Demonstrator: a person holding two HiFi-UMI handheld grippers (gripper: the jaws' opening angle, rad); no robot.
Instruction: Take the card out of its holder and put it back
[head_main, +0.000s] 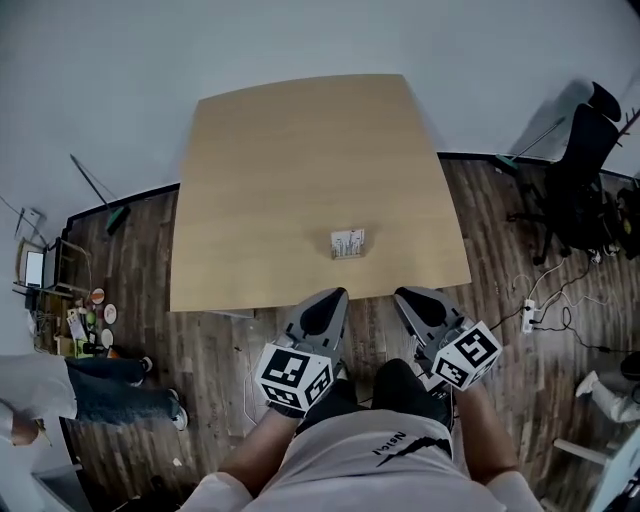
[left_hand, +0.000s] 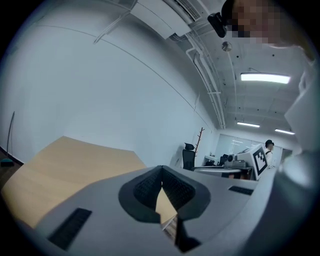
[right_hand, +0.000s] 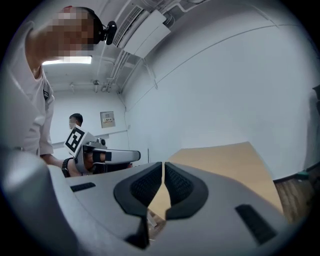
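Both grippers are being held back at the lower centre, the left gripper (head_main: 335, 295) and the right gripper (head_main: 403, 293) with jaws closed on nothing, seemingly because no step is being started yet. The card holder (head_main: 346, 250), with the card (head_main: 349, 239) apparently inside, is being left untouched low on the wooden table (head_main: 300, 150). An office chair (head_main: 585, 170) is being kept at the right, on the plank floor (head_main: 210, 370).

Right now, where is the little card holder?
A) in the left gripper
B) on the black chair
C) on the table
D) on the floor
C: the card holder stands on the table near its front edge, while the left gripper and right gripper hang short of it, fingers together, empty.
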